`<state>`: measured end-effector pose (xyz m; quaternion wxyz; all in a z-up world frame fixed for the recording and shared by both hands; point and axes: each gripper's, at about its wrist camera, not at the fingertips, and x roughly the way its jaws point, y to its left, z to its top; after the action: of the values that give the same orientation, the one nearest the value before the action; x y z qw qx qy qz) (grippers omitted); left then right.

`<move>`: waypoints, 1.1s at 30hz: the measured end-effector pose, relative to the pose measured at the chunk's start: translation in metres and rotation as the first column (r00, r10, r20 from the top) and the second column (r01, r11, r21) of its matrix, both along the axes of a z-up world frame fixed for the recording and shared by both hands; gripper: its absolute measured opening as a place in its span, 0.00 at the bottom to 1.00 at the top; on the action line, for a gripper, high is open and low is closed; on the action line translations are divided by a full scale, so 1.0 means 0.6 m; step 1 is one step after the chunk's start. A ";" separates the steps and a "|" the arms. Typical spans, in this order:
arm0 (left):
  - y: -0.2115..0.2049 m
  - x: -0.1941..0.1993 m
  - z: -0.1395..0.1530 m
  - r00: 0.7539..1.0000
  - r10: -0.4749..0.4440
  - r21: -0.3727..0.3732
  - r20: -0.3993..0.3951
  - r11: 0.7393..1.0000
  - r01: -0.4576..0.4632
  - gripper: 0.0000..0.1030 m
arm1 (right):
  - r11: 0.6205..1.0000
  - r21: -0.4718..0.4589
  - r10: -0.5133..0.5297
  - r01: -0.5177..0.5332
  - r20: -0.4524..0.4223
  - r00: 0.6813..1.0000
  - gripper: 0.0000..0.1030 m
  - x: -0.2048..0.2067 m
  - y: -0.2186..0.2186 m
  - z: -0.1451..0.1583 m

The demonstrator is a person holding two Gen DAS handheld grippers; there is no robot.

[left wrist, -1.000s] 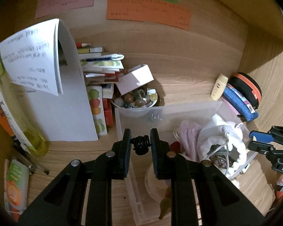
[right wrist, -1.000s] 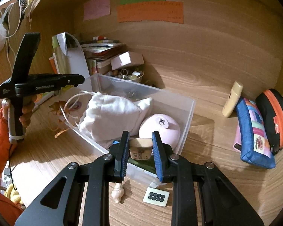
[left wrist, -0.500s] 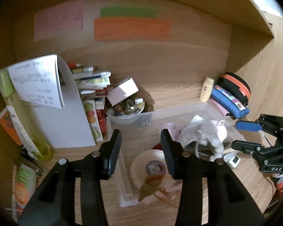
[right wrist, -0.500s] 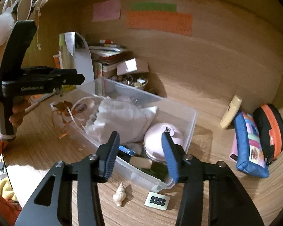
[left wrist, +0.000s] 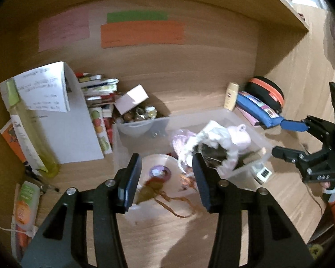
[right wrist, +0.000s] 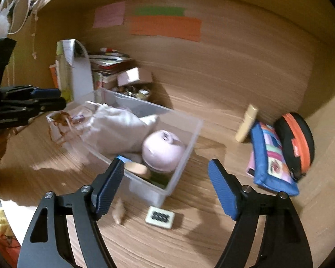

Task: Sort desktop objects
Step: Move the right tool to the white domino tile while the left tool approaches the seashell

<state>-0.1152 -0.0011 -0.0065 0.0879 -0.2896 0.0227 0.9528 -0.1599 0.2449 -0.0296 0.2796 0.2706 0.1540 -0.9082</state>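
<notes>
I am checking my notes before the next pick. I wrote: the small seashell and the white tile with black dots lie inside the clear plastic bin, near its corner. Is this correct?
Not quite. The right wrist view shows the seashell and the white tile with black dots lying on the wooden desk, outside the clear plastic bin, near its corner.

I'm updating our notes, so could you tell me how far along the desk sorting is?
Partly done: the bin already holds a white pouch and pink case. Neither gripper holds anything; the left gripper and right gripper are both opening, empty. Left on the desk: shell, tile, tube.
</notes>
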 end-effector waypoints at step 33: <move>0.219 -0.014 -0.121 0.915 -0.325 -0.115 0.239 0.926 0.359 0.51 | 0.997 0.074 -0.007 -0.011 0.231 0.973 0.78 -0.024 0.020 -0.110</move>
<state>-0.1238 0.1300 -0.0789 0.2324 -0.3889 0.1382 0.8807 -0.1742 0.2571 -0.0954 0.2862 0.3843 0.1546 -0.8640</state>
